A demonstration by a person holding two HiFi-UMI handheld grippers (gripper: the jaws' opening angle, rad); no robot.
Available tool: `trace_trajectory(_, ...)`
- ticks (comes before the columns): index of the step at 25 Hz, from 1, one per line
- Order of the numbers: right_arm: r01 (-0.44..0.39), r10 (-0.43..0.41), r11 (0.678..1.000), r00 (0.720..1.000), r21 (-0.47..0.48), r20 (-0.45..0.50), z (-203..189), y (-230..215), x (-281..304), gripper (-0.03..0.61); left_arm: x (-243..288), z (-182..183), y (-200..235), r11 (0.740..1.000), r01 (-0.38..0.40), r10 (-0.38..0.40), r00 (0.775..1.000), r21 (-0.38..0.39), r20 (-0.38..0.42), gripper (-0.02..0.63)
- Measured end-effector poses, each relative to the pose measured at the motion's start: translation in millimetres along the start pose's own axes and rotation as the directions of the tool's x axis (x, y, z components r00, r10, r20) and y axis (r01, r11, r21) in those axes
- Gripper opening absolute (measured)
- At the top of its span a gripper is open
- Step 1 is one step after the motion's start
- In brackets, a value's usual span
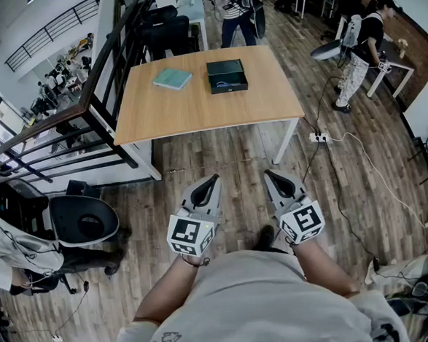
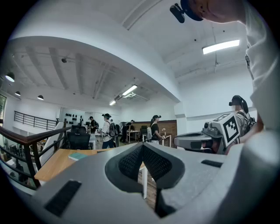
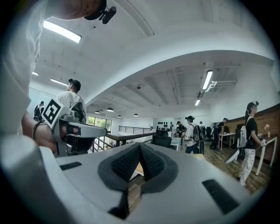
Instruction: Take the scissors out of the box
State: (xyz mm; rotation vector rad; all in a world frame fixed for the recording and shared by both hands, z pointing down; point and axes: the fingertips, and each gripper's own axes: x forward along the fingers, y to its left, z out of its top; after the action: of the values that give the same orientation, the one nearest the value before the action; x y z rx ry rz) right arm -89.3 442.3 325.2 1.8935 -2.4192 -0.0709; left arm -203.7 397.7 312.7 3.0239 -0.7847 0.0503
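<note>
Head view shows the open black box (image 1: 227, 76) on the wooden surface (image 1: 195, 109), the scissors inside too small to make out, and a teal book (image 1: 172, 78) at its nine o'clock. At six o'clock, well apart from the surface, the left gripper (image 1: 214, 179) and right gripper (image 1: 268, 174) have their jaws pressed together on nothing.

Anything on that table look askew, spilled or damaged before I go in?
Nothing stands out. The black box sits flat and open on the table, a teal book lying apart from it. The left gripper and right gripper are shut and empty.
</note>
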Motion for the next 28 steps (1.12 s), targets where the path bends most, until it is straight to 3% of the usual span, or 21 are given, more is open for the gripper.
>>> trace_trajectory(16,-0.005,0.006,0.999,1.0,0.032,-0.019,-14.9,-74.0,28.2,0.008,67.5,-11.2,9.0,0.999,-0.024,0.023,0.999,-0.026,-0.03,0.005)
trace_trajectory(28,-0.069,0.071,0.996,0.997,0.065,-0.038,-26.9,-157.4,39.3,0.126,153.6,-16.5,-2.3,0.997,-0.062,0.06,0.996,-0.036,-0.062,0.005)
